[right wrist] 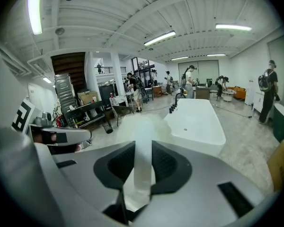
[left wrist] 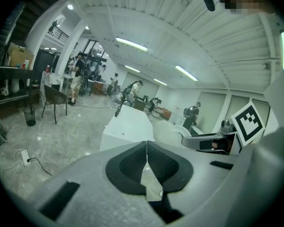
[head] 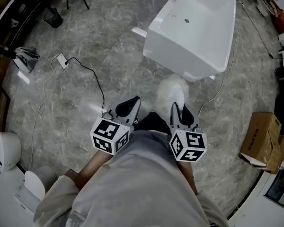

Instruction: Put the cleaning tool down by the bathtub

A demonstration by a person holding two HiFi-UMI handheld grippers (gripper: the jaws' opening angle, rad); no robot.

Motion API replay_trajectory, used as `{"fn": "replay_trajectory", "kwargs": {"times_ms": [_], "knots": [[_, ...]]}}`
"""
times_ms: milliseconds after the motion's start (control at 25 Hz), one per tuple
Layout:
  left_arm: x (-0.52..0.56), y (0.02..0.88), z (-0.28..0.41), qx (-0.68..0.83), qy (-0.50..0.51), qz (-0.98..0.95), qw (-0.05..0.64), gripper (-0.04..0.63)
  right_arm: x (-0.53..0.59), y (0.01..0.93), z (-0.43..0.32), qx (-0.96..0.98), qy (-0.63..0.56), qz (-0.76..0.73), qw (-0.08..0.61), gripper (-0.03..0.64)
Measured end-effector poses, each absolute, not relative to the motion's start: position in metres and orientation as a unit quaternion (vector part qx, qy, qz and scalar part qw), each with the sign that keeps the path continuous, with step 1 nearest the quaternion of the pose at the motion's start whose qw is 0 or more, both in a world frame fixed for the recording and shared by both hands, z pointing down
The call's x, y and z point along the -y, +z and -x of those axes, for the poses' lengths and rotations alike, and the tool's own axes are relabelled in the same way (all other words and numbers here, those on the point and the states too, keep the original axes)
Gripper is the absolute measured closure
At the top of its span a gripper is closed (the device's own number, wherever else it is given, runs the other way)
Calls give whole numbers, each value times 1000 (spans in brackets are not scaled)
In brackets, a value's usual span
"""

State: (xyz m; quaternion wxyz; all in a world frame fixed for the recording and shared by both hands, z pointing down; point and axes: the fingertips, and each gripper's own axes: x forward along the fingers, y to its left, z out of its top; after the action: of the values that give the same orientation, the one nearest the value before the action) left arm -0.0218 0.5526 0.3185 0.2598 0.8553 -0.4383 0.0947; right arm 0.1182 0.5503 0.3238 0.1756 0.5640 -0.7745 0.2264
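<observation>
Right gripper [head: 180,109] clamped on the handle of the white fluffy duster [head: 173,90], left gripper [head: 128,107] jaws together and empty; recommend lowering the duster onto the grey marbled floor [head: 109,56] beside the white freestanding bathtub [head: 189,60] before release.

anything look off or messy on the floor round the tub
Mildly, yes. A black cable from a small white power block trails loose across the grey marble-pattern floor left of the white freestanding bathtub, a possible trip hazard. At far right a brown cardboard box sits with a flap open.
</observation>
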Motion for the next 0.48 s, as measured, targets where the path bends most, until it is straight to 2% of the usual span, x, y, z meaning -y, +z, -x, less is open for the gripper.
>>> {"fn": "replay_trajectory", "kwargs": {"times_ms": [480], "knots": [[-504,328,30,447,107,-848,264,586,-495,331,-115,776,236,-561,168,541]]}}
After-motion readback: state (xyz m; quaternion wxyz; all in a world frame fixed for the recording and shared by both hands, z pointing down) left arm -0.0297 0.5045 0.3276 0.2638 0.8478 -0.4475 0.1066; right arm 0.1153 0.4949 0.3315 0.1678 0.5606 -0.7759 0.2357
